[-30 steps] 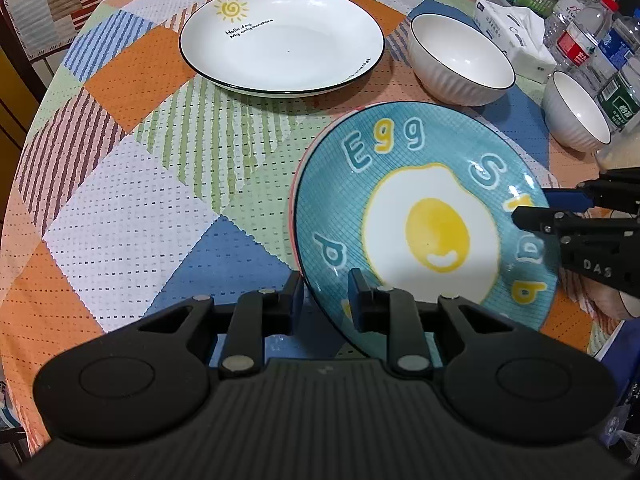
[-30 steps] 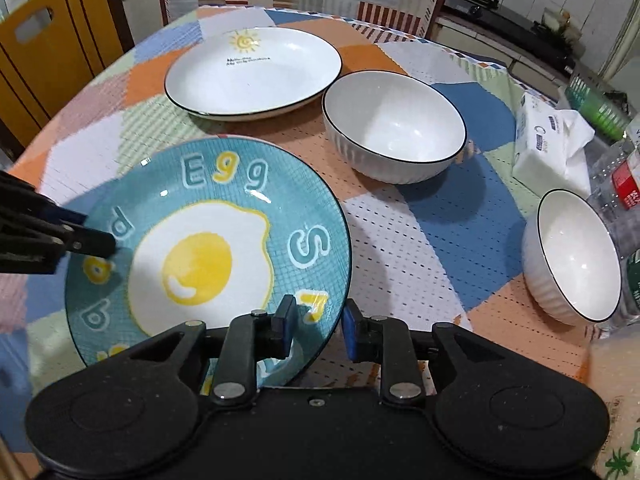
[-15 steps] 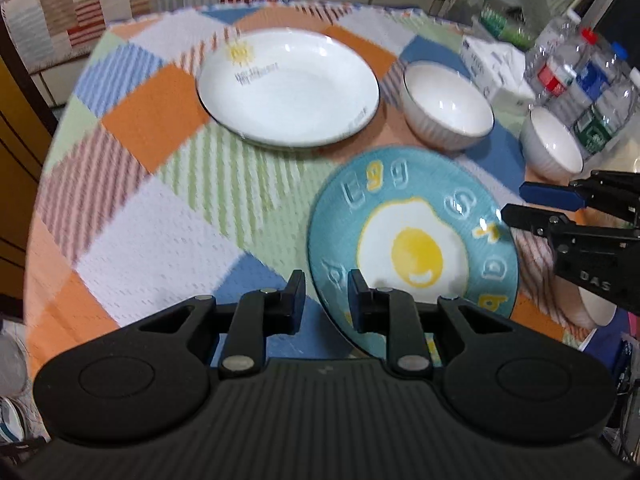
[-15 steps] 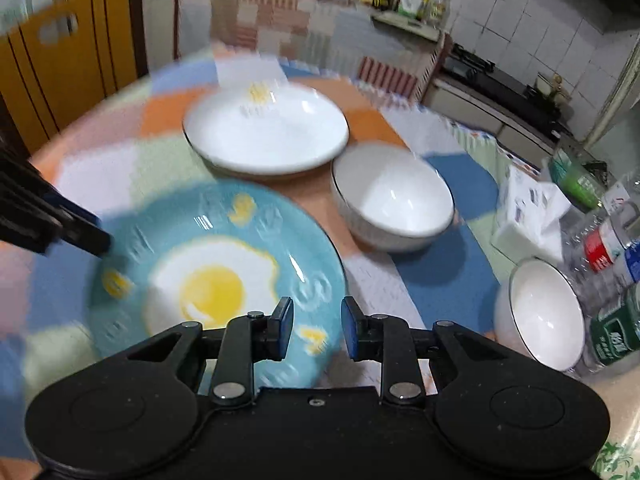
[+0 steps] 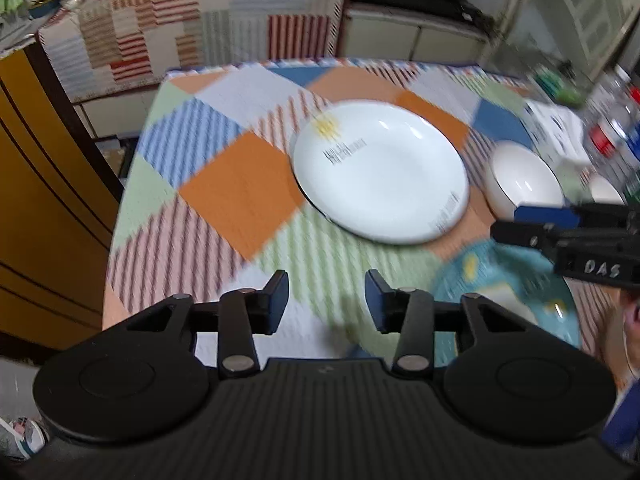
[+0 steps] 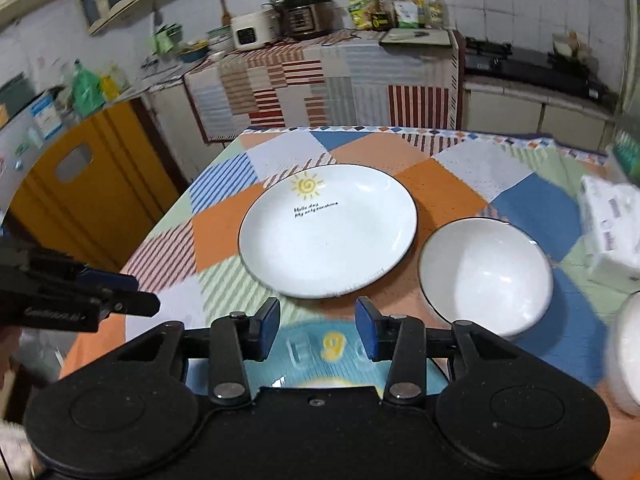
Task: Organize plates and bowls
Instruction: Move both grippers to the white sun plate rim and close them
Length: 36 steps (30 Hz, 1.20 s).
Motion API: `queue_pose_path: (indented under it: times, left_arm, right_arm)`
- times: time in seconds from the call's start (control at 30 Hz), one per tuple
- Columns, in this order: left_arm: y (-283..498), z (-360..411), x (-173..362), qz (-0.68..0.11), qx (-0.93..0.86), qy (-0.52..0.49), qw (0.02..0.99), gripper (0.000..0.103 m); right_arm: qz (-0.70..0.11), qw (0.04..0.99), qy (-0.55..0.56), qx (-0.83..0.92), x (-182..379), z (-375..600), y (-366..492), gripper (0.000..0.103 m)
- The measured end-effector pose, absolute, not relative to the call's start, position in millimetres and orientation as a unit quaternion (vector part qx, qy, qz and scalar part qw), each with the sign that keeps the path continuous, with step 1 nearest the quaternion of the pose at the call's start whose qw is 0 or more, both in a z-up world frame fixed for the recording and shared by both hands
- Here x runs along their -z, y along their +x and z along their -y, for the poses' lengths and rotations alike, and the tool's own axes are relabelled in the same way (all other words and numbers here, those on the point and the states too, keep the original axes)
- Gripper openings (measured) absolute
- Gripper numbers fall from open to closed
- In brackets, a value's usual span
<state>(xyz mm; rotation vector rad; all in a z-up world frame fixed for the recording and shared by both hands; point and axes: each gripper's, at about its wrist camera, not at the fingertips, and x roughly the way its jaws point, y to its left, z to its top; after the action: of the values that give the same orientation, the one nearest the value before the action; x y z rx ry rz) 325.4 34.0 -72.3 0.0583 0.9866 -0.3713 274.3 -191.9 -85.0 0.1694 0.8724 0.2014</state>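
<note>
Two hand-held grippers hover over a patchwork-clothed desk (image 6: 452,196) in a home kitchen, both sets of jaws opening with nothing clamped between them. The left gripper (image 5: 326,300) points at bare cloth, its jaws apart and empty; the right gripper (image 6: 317,326) looks down past its own parted jaws at the blue egg plate (image 6: 332,346), which lies flat on the desk at the near edge, free of either tool. That plate appears to have been set down apart from the other crockery, perhaps as the base of a stack. Beyond it sits the white sun plate (image 6: 328,236), shallow and empty, with a printed sun and a line of script near its far rim. Just beside it on the right stands a white ribbed bowl (image 6: 486,276), also empty, and a second white bowl (image 6: 626,356) shows only as a blurred rim at the right edge. Nothing is nested yet, so the sorting seems at an early stage. A tissue pack (image 6: 610,228) and water bottles (image 5: 614,140) crowd the far right of the desk, leaving little room there for a pile. The left wrist view is smeared by motion, so finer detail is lost.
</note>
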Motion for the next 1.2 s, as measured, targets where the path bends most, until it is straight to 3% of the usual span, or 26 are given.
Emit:
queue_pose_path:
  times: [0.33, 0.8, 1.0, 1.13, 1.2]
  left_arm:
    - [382.9, -22.2, 104.7, -0.444, 0.178, -0.002, 0.878, 0.063]
    - [429.3, -14.0, 156.1, -0.448, 0.167, 0.019, 0.878, 0.063]
    - [435.6, -19.3, 165.3, -0.455, 0.180, -0.004, 0.872, 0.055]
    - [441.0, -23.4, 168.0, -0.469, 0.202, -0.049, 0.859, 0.031]
    - [444.8, -23.8, 170.1, -0.478, 0.213, -0.075, 0.849, 0.020]
  right_arm:
    - [-0.455, 0.882, 0.115, -0.044, 132.8, 183.6, 320.5, 0.047]
    - [-0.452, 0.884, 0.115, 0.007, 152.9, 180.4, 330.5, 0.046]
    - [-0.473, 0.877, 0.086, 0.020, 145.5, 169.6, 335.6, 0.050]
    - [-0.470, 0.878, 0.086, 0.032, 149.8, 171.8, 340.0, 0.050]
    - [-0.464, 0.880, 0.091, 0.052, 151.3, 173.8, 341.5, 0.040]
